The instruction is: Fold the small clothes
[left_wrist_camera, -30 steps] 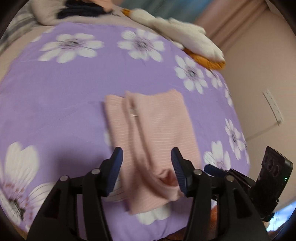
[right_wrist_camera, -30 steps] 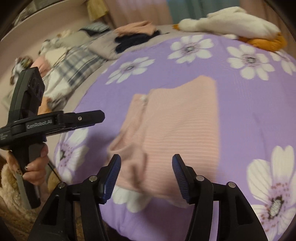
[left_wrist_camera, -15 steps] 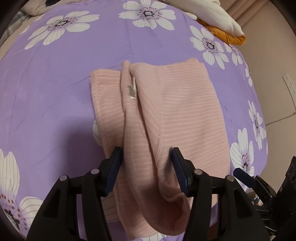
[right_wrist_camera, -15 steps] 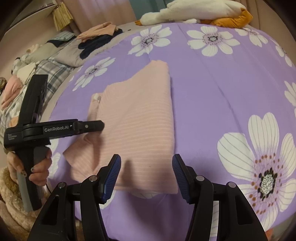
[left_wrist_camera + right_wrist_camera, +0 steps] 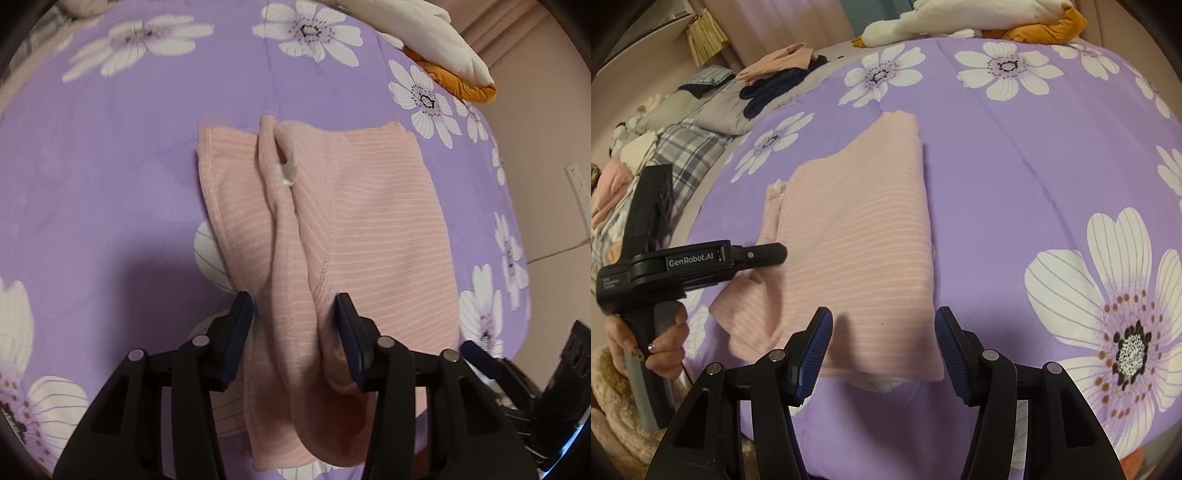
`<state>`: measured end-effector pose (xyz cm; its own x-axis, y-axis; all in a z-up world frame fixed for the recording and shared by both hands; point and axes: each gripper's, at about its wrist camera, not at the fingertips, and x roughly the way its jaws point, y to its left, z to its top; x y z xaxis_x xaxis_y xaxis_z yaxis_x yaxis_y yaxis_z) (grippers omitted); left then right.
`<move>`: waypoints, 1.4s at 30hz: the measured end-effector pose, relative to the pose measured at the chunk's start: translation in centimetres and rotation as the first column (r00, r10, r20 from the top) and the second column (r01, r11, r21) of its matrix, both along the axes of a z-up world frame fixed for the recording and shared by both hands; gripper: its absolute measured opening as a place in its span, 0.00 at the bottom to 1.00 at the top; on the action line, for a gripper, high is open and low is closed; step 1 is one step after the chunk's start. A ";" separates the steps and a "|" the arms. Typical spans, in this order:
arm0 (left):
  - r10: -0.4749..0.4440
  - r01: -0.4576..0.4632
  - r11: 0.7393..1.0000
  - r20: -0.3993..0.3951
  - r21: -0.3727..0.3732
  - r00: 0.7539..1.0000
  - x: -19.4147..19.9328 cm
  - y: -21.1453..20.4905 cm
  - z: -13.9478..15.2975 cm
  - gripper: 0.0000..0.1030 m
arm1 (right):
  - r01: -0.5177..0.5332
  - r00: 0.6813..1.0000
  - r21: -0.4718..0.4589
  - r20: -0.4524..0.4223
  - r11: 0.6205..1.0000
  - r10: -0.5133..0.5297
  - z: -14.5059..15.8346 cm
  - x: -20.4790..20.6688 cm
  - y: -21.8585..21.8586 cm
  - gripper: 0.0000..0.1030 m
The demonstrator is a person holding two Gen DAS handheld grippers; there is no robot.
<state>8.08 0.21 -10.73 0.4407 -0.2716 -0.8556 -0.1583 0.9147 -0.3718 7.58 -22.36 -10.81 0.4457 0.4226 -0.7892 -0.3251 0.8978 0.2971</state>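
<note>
One pink striped garment [image 5: 354,229] lies partly folded mid-frame in the left wrist view, on a purple bedspread with white flowers [image 5: 110,177]. A raised fold ridge runs down its centre toward the bottom of the frame, and a small white label [image 5: 288,171] pokes out near the top of that ridge. Left gripper [image 5: 293,328] at lower centre, jaws spread wide, one on each side of the ridge; the blue pads sit just beside the fabric, not clenched on it. A white and orange plush toy [image 5: 443,48] lies at the upper right edge of the bed. Part of the other black tool shows at lower right.

Right wrist view: same garment [image 5: 857,240] centre-left on the bedspread [image 5: 1034,166], flat striped panel facing up, near edge just above the bed's front edge. Right gripper [image 5: 882,350] at bottom centre, jaws spread wide, released, hovering over the garment's near edge; contact can't be told. At left, the left hand [image 5: 661,343] holds the black left gripper's handle, its arm reaching over the garment's left side. Upper left: pile of dark and peach clothes [image 5: 779,70] and a plaid blanket [image 5: 683,147]. The plush toy [image 5: 960,16] runs along the top edge.
</note>
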 end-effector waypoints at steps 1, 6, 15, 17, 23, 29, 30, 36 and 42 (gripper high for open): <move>0.001 -0.002 1.000 0.009 0.016 1.000 -0.1 -0.1 0.2 0.45 | 0.001 1.000 0.000 0.002 1.000 -0.001 0.1 -0.1 -0.1 0.56; 0.018 -0.021 0.998 0.059 0.058 0.998 -0.4 0.1 1.7 0.45 | 0.004 1.000 0.002 0.007 1.000 -0.004 0.2 -0.1 -0.3 0.56; -0.044 0.044 0.999 -0.003 -0.005 0.999 2.8 -0.6 -0.4 0.44 | 0.000 1.000 0.009 -0.004 1.000 0.000 -0.1 -0.2 -0.1 0.56; -0.029 0.029 0.999 -0.001 -0.022 1.000 3.0 -0.5 -0.6 0.33 | 0.004 1.000 0.011 -0.009 1.000 -0.004 -0.1 -0.2 -0.2 0.56; 0.016 -0.012 0.998 0.072 -0.059 0.997 1.6 0.3 1.3 0.06 | 0.015 1.000 0.015 -0.007 1.000 -0.015 0.1 -0.3 -0.1 0.56; 0.011 -0.001 0.997 0.131 -0.080 0.991 0.2 0.6 3.6 0.05 | 0.018 1.000 0.026 0.008 1.000 -0.018 0.5 0.0 0.0 0.56; 0.019 -0.008 0.997 0.133 -0.081 0.991 0.0 0.7 3.8 0.05 | 0.020 1.000 0.027 0.008 0.999 -0.020 0.5 0.0 0.0 0.56; 0.016 -0.023 0.999 0.171 0.038 0.985 -0.9 1.6 3.9 0.01 | 0.010 1.000 0.028 0.003 1.000 -0.010 0.4 0.2 0.3 0.56; 0.050 -0.048 0.998 0.059 -0.033 0.997 -0.5 3.2 0.9 0.01 | 0.011 1.000 0.023 -0.009 1.000 -0.010 0.1 0.4 0.5 0.56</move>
